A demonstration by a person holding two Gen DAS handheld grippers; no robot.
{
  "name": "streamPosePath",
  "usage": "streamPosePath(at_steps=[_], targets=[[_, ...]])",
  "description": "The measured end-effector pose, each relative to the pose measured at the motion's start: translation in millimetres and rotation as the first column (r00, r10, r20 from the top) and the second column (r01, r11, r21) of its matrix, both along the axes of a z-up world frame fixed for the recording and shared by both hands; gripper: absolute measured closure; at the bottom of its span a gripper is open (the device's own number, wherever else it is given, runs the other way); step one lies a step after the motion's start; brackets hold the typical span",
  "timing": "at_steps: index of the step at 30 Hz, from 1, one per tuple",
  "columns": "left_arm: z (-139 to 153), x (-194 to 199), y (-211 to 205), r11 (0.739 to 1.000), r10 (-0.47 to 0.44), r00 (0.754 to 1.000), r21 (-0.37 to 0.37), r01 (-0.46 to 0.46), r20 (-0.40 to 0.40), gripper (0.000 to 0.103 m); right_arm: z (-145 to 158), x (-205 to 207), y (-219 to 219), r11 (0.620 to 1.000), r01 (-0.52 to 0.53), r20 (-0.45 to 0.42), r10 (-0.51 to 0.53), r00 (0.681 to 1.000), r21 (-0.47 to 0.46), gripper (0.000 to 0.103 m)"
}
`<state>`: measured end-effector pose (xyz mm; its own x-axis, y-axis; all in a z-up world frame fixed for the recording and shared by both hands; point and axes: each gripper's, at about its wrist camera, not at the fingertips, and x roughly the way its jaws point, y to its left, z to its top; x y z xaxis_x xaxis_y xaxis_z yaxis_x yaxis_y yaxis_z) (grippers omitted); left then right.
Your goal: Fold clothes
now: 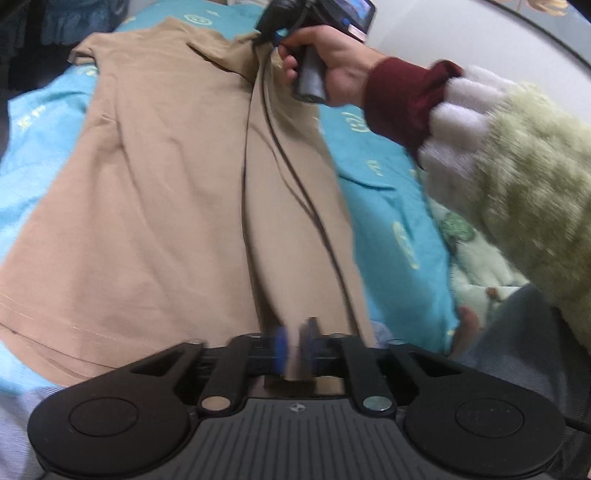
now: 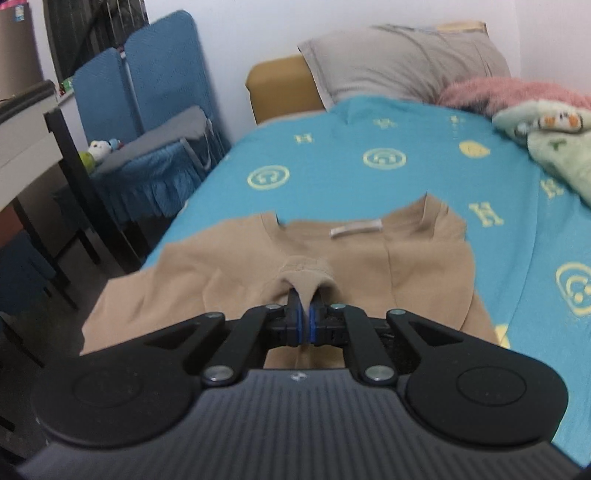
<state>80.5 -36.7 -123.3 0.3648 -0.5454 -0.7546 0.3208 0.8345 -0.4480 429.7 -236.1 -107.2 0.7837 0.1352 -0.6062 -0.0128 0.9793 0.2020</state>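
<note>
A tan T-shirt (image 1: 155,192) lies on a turquoise bedsheet (image 1: 388,206), its right side folded over toward the middle. My left gripper (image 1: 295,343) is shut on the shirt's hem at the near end of the fold. My right gripper (image 2: 306,314) is shut on a pinch of the tan T-shirt (image 2: 424,273) near the shoulder, just below the collar and its white label (image 2: 356,227). In the left wrist view the right gripper's body (image 1: 314,22) and the hand holding it sit at the shirt's far end.
A grey pillow (image 2: 402,62) and a pink fluffy blanket (image 2: 517,92) lie at the head of the bed. A pale green blanket (image 2: 554,147) lies at the right. Blue chairs (image 2: 147,110) and a desk (image 2: 26,122) stand left of the bed. A black cable (image 1: 295,177) runs across the shirt.
</note>
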Motion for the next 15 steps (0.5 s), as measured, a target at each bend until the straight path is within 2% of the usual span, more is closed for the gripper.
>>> streamPosePath(at_steps=[1, 2, 3, 4, 5, 7, 10, 15], targets=[[3.1, 0.1, 1.9, 1.0, 0.006, 1.0, 0.011, -0.006, 0.013, 0.058, 0.0, -4.0, -0.5, 1.0, 0.009, -0.007, -0.01, 1.0, -0.008, 0.081], [6.0, 0.4, 3.8, 1.0, 0.008, 1.0, 0.006, -0.009, 0.029, 0.048, 1.5, -10.2, -0.9, 0.999, 0.029, -0.008, -0.029, 1.0, -0.014, 0.062], [9.1, 0.3, 5.5, 1.0, 0.013, 0.999, 0.005, -0.014, 0.047, 0.044, 4.6, -17.6, -3.2, 0.999, 0.051, 0.003, -0.051, 0.999, -0.01, 0.027], [12.5, -0.3, 6.6, 1.0, 0.025, 0.997, 0.016, -0.026, 0.068, 0.042, 8.6, -25.9, -6.0, 0.997, 0.071, 0.02, -0.071, 0.997, 0.0, 0.011], [16.0, -1.6, 7.2, 0.999, 0.036, 0.995, 0.029, -0.039, 0.093, 0.039, 13.8, -34.5, -8.0, 0.997, 0.082, 0.037, -0.082, 0.996, 0.004, 0.006], [23.4, -8.3, 5.2, 0.996, 0.051, 0.986, 0.063, -0.062, 0.16, 0.034, 26.4, -52.6, -9.5, 0.997, 0.076, 0.063, -0.076, 0.995, -0.002, 0.007], [37.7, -23.6, 6.9, 0.994, 0.058, 0.967, 0.073, -0.079, 0.249, 0.028, 48.8, -82.9, -10.1, 0.997, 0.06, 0.1, -0.054, 0.994, -0.054, 0.007], [66.5, -53.4, 11.8, 0.991, 0.072, 0.914, 0.073, -0.11, 0.399, 0.023, 76.6, -155.2, -20.4, 0.998, 0.05, 0.155, -0.044, 0.987, -0.035, 0.007]])
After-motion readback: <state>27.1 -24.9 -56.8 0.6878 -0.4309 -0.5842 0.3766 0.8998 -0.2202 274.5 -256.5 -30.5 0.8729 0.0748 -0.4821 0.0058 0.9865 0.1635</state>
